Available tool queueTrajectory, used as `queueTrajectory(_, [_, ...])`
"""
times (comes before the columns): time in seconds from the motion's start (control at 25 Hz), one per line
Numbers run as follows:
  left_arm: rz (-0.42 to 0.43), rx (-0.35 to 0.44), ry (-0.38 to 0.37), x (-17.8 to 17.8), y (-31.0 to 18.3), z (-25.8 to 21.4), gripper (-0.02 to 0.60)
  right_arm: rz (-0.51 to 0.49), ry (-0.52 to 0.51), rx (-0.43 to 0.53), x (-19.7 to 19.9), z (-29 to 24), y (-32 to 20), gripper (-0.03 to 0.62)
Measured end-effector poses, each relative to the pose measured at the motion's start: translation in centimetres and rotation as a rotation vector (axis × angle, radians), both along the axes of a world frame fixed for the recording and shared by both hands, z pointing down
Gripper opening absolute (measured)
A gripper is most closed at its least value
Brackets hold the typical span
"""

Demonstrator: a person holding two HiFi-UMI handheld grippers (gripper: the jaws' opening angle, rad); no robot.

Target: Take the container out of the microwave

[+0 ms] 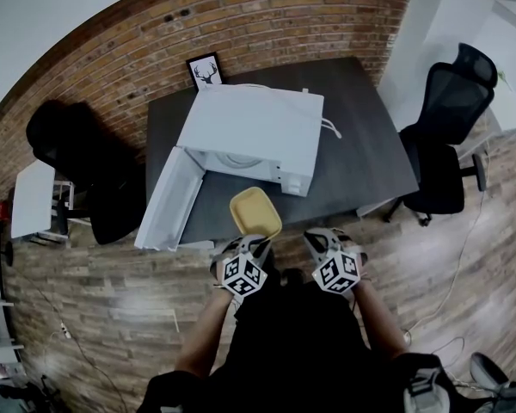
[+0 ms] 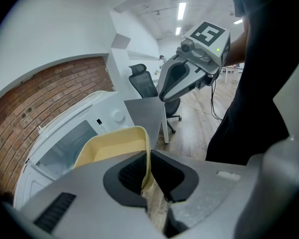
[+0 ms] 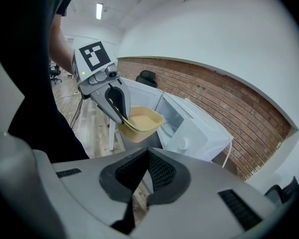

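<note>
The yellow container [image 1: 255, 211] is already out of the microwave [image 1: 260, 127], held up in the air over the front edge of the dark desk [image 1: 365, 157], just in front of the oven's open cavity. The left gripper [image 2: 148, 172] has it: the jaws are squeezed onto the thin near wall of the container, one pad inside and one outside, with the rim sticking up between them. The container looks empty from what I can see, and it's tilted a bit. The right gripper [image 3: 145, 169] has nothing in it, its jaws pressed together with no gap, and it hangs just beside the left one near the person's body, apart from the container. The microwave door [image 1: 168, 198] is swung wide open to the left and you can see the glass plate [image 1: 237, 159] inside. Around it there's a small framed deer picture [image 1: 205, 70] leaning at the back of the desk against the brick wall [image 1: 267, 11], and a black office chair [image 1: 447, 136] off to the right on the wood floor [image 1: 112, 299].
</note>
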State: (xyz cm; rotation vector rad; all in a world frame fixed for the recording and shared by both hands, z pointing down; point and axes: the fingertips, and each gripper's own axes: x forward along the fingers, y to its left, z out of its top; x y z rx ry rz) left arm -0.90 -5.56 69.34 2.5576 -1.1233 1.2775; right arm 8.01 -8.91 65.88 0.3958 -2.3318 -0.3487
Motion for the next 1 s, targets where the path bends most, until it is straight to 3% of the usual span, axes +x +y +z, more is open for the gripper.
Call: queueTrajectory(1.0, [-0.02, 0.017, -0.004, 1.8, 0.6, -0.8, 0.026, 0.022, -0.029, -0.006, 2.5, 0.4, 0.5, -0.002])
